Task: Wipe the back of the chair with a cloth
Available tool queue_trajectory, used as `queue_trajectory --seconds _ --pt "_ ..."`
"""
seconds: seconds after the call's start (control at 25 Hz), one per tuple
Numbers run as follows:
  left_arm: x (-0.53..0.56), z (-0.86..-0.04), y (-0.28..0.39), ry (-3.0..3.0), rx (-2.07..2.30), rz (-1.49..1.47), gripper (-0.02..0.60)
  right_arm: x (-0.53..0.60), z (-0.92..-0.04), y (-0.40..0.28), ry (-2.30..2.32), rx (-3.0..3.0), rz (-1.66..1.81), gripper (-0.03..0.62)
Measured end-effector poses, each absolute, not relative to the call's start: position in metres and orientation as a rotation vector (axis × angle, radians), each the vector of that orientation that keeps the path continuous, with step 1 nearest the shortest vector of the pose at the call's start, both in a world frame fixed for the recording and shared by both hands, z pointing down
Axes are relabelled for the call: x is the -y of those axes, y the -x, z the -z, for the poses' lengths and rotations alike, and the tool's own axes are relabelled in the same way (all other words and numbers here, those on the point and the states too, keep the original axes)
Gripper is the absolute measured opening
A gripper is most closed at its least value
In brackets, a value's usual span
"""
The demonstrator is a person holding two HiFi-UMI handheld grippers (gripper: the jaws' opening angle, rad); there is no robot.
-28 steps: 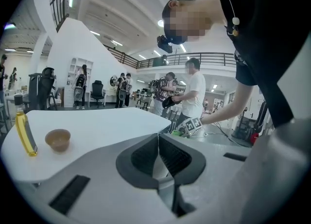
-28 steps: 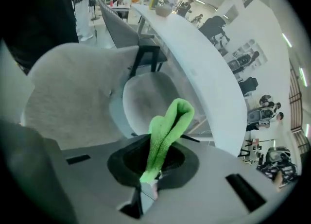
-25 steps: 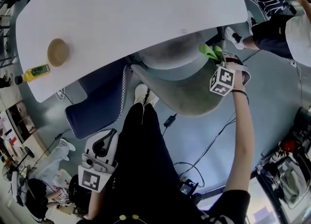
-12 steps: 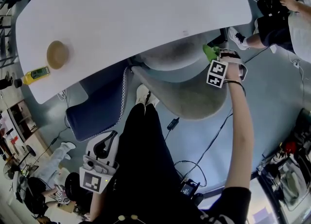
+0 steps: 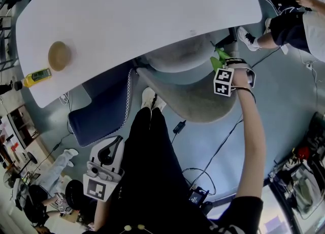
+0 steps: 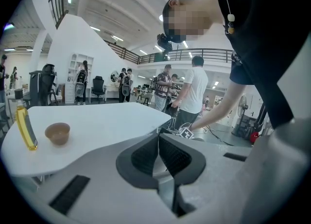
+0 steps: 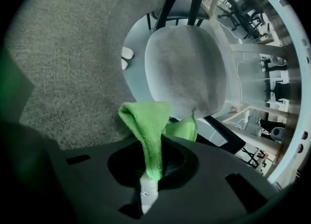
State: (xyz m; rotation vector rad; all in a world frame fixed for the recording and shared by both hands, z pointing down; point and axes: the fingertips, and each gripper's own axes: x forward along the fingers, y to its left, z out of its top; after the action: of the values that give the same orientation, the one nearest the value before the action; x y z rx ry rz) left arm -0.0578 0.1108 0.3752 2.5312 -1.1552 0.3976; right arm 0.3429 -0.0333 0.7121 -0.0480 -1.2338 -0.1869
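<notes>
The right gripper is clamping the green cloth, seemingly mid-wipe on the chair back just ahead of it; the next stroke is calling for firm contact (left gripper is hanging clenched, empty).

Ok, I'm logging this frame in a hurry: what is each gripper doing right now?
Left gripper: shut, nothing between its jaws.
Right gripper: shut on the green cloth.
</notes>
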Motion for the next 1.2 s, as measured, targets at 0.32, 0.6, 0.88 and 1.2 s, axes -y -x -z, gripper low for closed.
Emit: queue_trajectory --seconds 0.32,0.6,0.88,1.2 --pt "-0.115 -0.374 0.059 -2.534 1.156 -0.382 0.009 -0.005 -0.703 -0.330 0.120 1.287 0.026 0.018" --pt "-0.114 -0.374 0.061 -2.541 1.154 -0.367 0.009 -0.033 -0.692 -0.311 0.167 1.346 -0.126 0.018" --pt "-0.114 -0.372 0.062 -2.551 1.155 -0.352 0.009 -0.055 -0.675 -0.292 0.169 1.437 -0.272 0.018" --pt "-0.111 -0.363 0.061 -2.560 1.155 -0.290 0.009 -0.081 -0.644 -0.270 0.174 1.551 -0.418 0.018"
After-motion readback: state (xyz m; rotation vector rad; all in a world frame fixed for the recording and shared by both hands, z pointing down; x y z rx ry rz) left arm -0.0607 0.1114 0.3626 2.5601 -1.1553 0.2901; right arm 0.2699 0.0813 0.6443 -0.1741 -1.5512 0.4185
